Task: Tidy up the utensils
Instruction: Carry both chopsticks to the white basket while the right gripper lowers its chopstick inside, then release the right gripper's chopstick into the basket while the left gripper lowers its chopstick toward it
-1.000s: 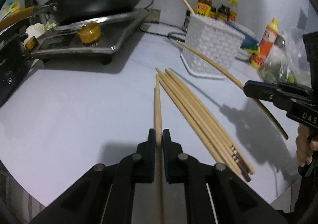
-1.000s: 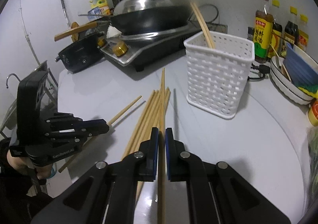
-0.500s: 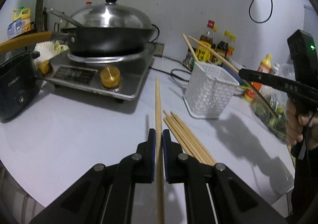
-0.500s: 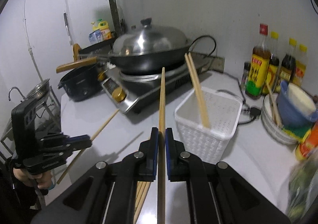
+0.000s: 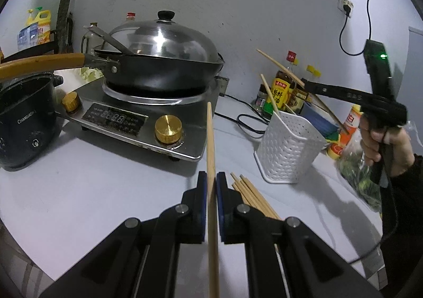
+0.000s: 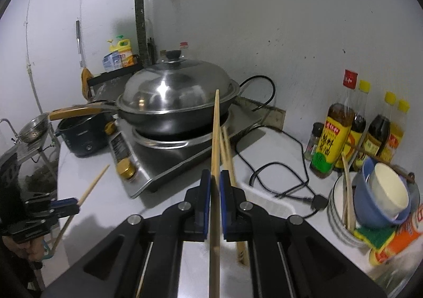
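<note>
My left gripper [image 5: 211, 187] is shut on one wooden chopstick [image 5: 210, 139], held up off the white counter and pointing at the cooker. Several loose chopsticks [image 5: 251, 197] lie just right of it. The white perforated basket [image 5: 288, 150] stands further right with a chopstick [image 5: 269, 94] leaning in it. My right gripper [image 6: 215, 184] is shut on another chopstick [image 6: 216, 126], above the basket's blurred rim [image 6: 269, 197]. In the left wrist view the right gripper [image 5: 306, 83] hangs above the basket. In the right wrist view the left gripper [image 6: 75, 205] is at the far left.
An induction cooker [image 5: 148, 123] with a lidded wok [image 5: 158, 60] fills the back. A dark pot [image 5: 23, 123] stands at the left. Sauce bottles [image 6: 333, 134], stacked bowls [image 6: 380, 197] and a black cable [image 6: 280, 165] crowd the right. A bag of greens [image 5: 362, 179] lies beyond the basket.
Both grippers have risen off the counter, each carrying its chopstick. The right one has travelled from beside the loose chopsticks to above the basket.
</note>
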